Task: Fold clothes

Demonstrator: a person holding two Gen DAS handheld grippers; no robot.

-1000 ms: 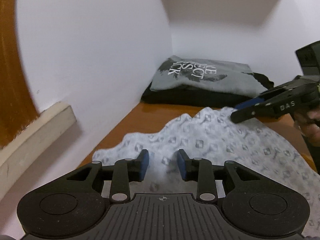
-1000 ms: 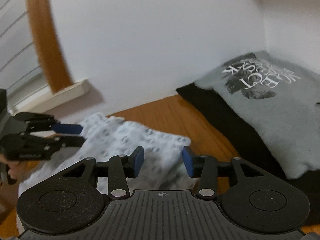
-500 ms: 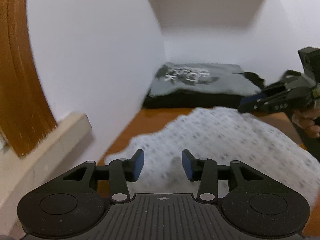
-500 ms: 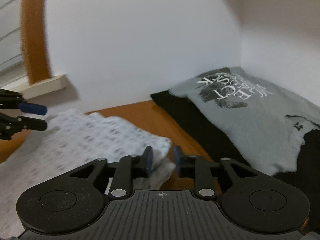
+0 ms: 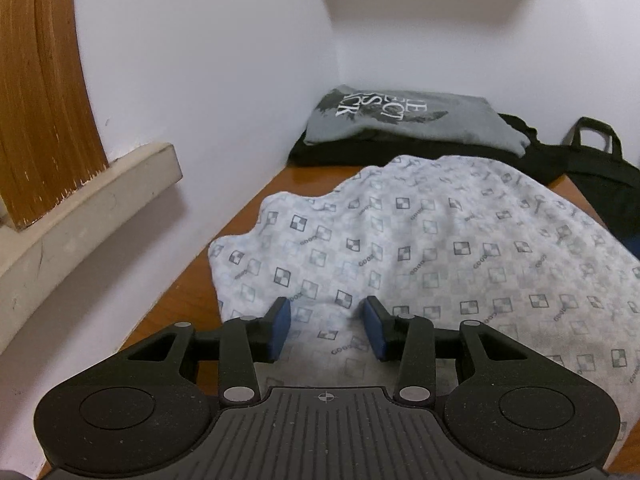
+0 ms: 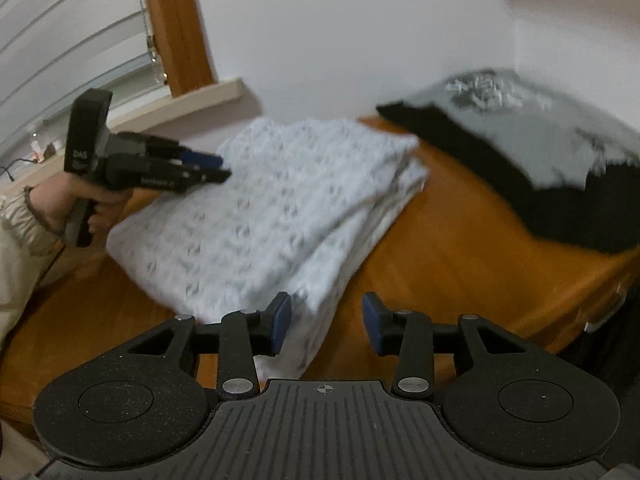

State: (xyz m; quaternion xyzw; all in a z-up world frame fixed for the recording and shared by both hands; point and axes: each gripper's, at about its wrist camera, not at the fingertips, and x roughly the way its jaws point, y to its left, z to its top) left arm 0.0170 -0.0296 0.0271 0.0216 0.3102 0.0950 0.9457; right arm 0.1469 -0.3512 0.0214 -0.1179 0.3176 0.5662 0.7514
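A white garment with a grey check print (image 5: 440, 248) lies folded in layers on the orange wooden table (image 5: 180, 308). My left gripper (image 5: 328, 330) hovers low over its near left part, jaws apart, cloth beneath them but not pinched. The right wrist view shows the left gripper (image 6: 224, 167) in a person's hand at the garment's (image 6: 260, 216) far left edge. My right gripper (image 6: 325, 322) is at the garment's near corner. Its jaws are opening, and the cloth edge lies by the left pad (image 6: 280, 320) without being pressed.
A grey printed T-shirt (image 5: 408, 116) lies on black clothes (image 5: 360, 152) in the back corner. A black bag (image 5: 600, 168) sits at the right. White walls close in on the left and back, with a window sill (image 5: 100, 192). The table's edge (image 6: 568, 308) drops off at the right.
The right gripper drew back from the garment's far edge to its near corner, narrowed, then widened its jaws. It has left the left wrist view. The left gripper's jaws widened.
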